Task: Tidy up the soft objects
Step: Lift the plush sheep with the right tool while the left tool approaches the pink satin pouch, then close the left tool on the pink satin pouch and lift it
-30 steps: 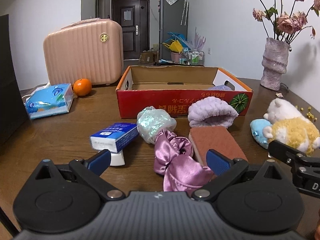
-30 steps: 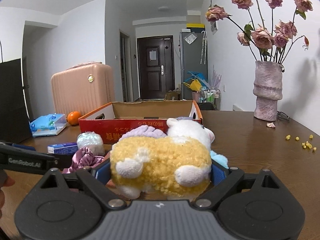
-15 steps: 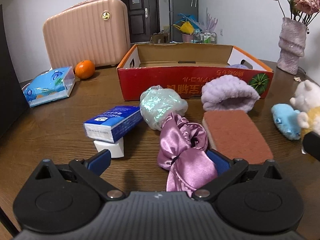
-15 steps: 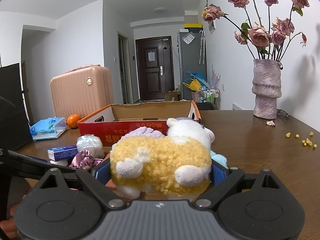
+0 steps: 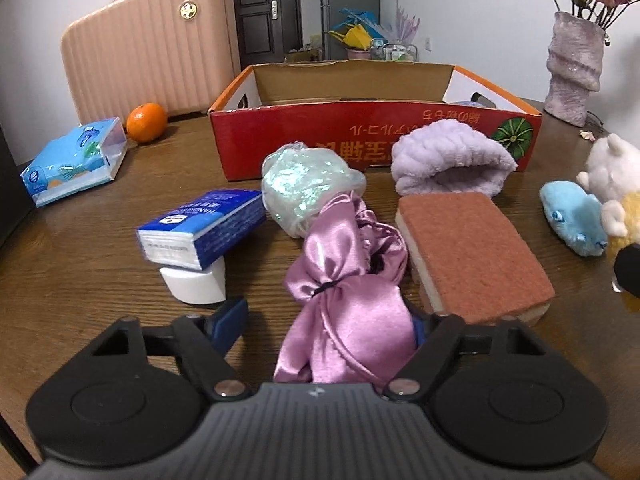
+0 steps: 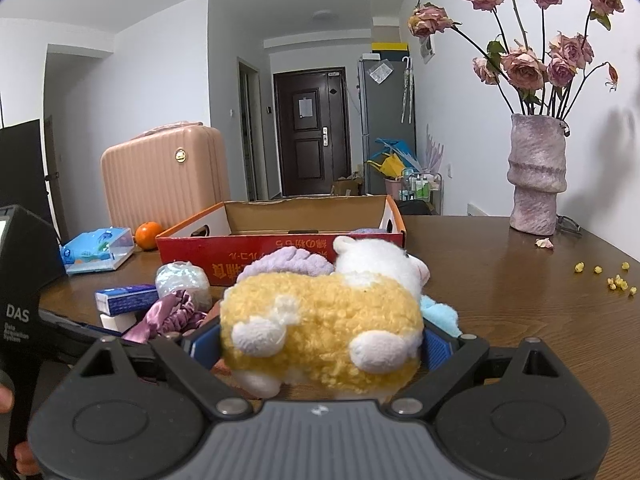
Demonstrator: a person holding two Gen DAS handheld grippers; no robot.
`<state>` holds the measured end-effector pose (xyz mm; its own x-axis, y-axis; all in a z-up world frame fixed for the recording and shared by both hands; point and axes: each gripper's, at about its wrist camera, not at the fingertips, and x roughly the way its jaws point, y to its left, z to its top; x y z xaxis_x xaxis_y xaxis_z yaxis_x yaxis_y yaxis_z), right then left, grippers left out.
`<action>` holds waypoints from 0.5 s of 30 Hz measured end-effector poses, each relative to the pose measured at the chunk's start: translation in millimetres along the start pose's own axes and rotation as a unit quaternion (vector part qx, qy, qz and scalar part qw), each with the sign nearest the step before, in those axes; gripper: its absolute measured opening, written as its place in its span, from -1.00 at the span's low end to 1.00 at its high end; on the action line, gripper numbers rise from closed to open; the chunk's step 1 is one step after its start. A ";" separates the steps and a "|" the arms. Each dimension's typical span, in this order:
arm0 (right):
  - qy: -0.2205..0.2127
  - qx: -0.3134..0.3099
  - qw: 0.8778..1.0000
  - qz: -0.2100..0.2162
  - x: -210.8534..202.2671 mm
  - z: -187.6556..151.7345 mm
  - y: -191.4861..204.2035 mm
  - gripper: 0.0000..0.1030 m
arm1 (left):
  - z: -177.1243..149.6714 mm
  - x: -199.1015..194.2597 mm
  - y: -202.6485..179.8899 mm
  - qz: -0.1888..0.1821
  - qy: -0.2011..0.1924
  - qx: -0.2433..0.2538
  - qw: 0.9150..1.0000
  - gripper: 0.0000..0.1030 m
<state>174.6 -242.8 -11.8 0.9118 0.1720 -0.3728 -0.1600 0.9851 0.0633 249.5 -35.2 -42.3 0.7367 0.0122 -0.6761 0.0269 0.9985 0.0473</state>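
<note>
My left gripper [image 5: 320,326] is open around the tail of a pink satin scrunchie [image 5: 348,280] lying on the wooden table; its left finger is clear of the cloth. My right gripper [image 6: 320,346] is shut on a yellow and white plush sheep [image 6: 324,312] and has not let go. The red cardboard box [image 5: 376,136] stands open behind the scrunchie. A lilac fluffy headband [image 5: 448,160], an iridescent bag [image 5: 304,188], a brown sponge [image 5: 468,252] and a blue plush [image 5: 572,224] lie in front of the box.
A blue tissue pack [image 5: 204,228] rests on a white block [image 5: 196,284] to the left. A tissue box [image 5: 72,160], an orange [image 5: 146,122] and a pink suitcase [image 5: 148,48] stand at the back left. A vase of dried roses [image 6: 536,176] stands at the back right.
My left gripper has moved forward and down so its fingers now straddle the pink scrunchie. My right gripper still holds the plush sheep, little moved.
</note>
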 end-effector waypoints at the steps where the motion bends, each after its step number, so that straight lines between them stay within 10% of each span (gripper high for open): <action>1: 0.000 -0.001 1.000 0.001 -0.1 -0.1 0.1 0.84 | -0.3 -0.6 -0.3 -0.003 -0.002 0.000 1.000 0.39; 5: -0.002 -0.002 1.000 0.002 -0.4 -0.5 -0.1 0.84 | -1.8 -4.7 -3.5 -0.018 -0.009 0.006 1.000 -0.12; 15: -0.002 -0.007 1.000 0.004 -0.7 -1.6 0.0 0.84 | -6.5 -18.3 -1.5 -0.028 -0.026 0.006 0.999 -0.27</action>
<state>173.3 -242.9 -13.1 0.9117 0.1801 -0.3694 -0.1723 0.9836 0.0542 231.6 -36.6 -34.8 0.7683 -0.0471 -0.6384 0.0770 0.9968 0.0191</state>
